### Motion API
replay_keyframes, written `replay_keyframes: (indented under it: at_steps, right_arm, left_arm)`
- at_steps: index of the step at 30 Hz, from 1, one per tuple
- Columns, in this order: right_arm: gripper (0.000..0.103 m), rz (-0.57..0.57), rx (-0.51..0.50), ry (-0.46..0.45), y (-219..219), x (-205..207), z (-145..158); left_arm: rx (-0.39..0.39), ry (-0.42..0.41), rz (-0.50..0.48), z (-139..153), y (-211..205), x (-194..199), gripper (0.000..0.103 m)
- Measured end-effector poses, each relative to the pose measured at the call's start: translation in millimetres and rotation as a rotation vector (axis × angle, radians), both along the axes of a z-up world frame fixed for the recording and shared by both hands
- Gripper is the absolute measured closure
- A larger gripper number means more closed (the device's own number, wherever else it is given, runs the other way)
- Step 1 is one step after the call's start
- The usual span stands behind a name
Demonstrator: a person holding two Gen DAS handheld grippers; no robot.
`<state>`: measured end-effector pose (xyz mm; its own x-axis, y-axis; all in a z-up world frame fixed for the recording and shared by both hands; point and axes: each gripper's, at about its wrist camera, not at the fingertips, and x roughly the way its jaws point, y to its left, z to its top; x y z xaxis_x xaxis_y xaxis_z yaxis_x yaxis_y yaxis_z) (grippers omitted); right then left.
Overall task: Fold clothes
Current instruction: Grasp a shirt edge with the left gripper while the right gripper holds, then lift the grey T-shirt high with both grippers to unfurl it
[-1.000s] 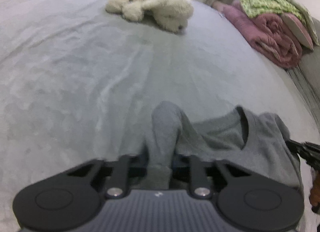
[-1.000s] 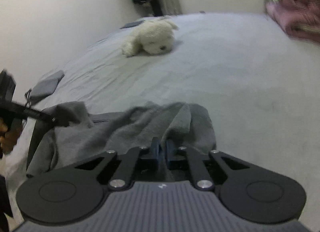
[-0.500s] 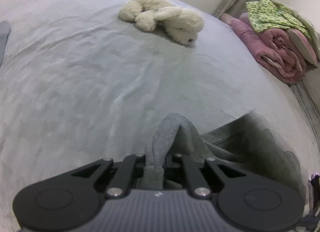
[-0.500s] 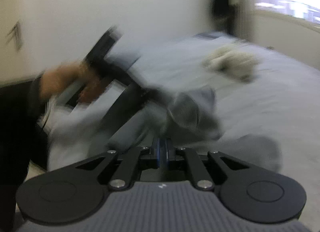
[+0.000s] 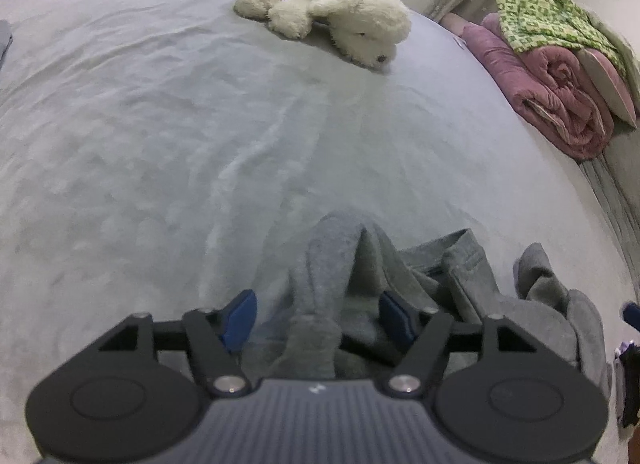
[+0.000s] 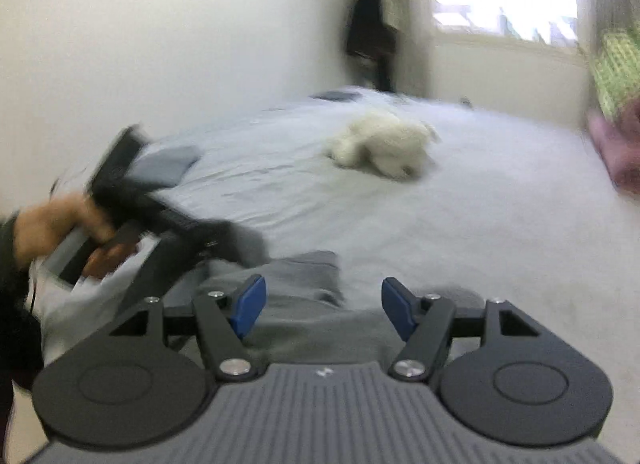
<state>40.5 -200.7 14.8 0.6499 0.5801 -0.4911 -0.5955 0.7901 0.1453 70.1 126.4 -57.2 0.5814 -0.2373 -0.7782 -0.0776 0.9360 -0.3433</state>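
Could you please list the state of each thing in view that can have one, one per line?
Left gripper: jaws opening, pads clear of the fabric ridge between them.
Right gripper: jaws opening, nothing pinched.
Grey garment: crumpled on the bed, not yet folded.
Plush toy: lying on its side.
Pink quilt: rolled up.
Green cloth: piled loosely on the quilt.

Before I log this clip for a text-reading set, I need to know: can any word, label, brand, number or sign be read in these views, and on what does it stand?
No readable words or numbers in either view.
Small pale mark on the left gripper body: a logo shape, no letters.
The same mark on the right gripper body: too blurred to read.
Grey garment, white plush toy, green patterned cloth: no label or print showing.
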Motion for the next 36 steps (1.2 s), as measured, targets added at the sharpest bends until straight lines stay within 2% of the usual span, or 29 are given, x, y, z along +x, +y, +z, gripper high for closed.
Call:
replay_keyframes:
  at_steps: [2,6,7,8,9,10,11,13,14,17,18,20,21,25,29,32,36]
  right_arm:
    - [0.035,0.011,0.019,0.076,1,12,-11]
    - [0.035,0.107,-0.101,0.084,28,6,-26]
    - [0.035,0.126,-0.135,0.081,36,2,-29]
    - [0.039,0.14,-0.166,0.077,43,-1,-31]
    - [0.054,0.135,-0.186,0.071,48,-2,-32]
    - [0.069,0.13,-0.206,0.064,53,-2,-33]
    - [0.071,0.123,-0.222,0.056,57,-3,-33]
    - [0.079,0.091,-0.223,0.018,52,-7,-24]
    - [0.08,0.069,-0.21,-0.007,49,-9,-18]
    - [0.084,0.005,-0.173,-0.082,39,-15,1]
    - [0.088,-0.015,-0.158,-0.103,35,-17,7]
    - [0.091,-0.043,-0.109,-0.115,22,-19,15]
    - [0.098,-0.059,-0.096,-0.116,16,-19,17]
    - [0.099,-0.098,-0.091,-0.126,4,-20,19]
    - [0.099,-0.087,-0.114,-0.144,13,-25,16]
    - [0.099,-0.151,-0.114,-0.201,12,-30,25]
    - [0.099,-0.306,-0.19,-0.326,11,-40,30]
  left_arm:
    - [0.017,-0.004,-0.011,-1,-4,-1,0.033]
    - [0.042,-0.012,-0.034,0,-7,-2,0.035]
    - [0.045,-0.013,-0.041,0,-7,-2,0.042]
    - [0.044,-0.011,-0.048,0,-6,-2,0.057]
    - [0.043,-0.01,-0.055,1,-6,-2,0.065]
    - [0.042,-0.009,-0.061,1,-5,-2,0.079]
    - [0.038,-0.013,-0.065,2,-4,-2,0.091]
    - [0.045,-0.036,-0.068,7,-4,-4,0.096]
    - [0.053,-0.055,-0.071,11,-4,-6,0.099]
    - [0.068,-0.125,-0.06,25,0,-12,0.1]
    - [0.072,-0.147,-0.054,30,2,-14,0.1]
    - [0.078,-0.191,-0.042,39,7,-18,0.101]
    - [0.078,-0.195,-0.034,40,9,-18,0.101]
    - [0.059,-0.181,-0.014,35,15,-17,0.101]
    - [0.067,-0.188,-0.007,37,13,-19,0.101]
    - [0.071,-0.196,0.004,40,12,-21,0.101]
    - [0.076,-0.255,0.018,54,15,-28,0.101]
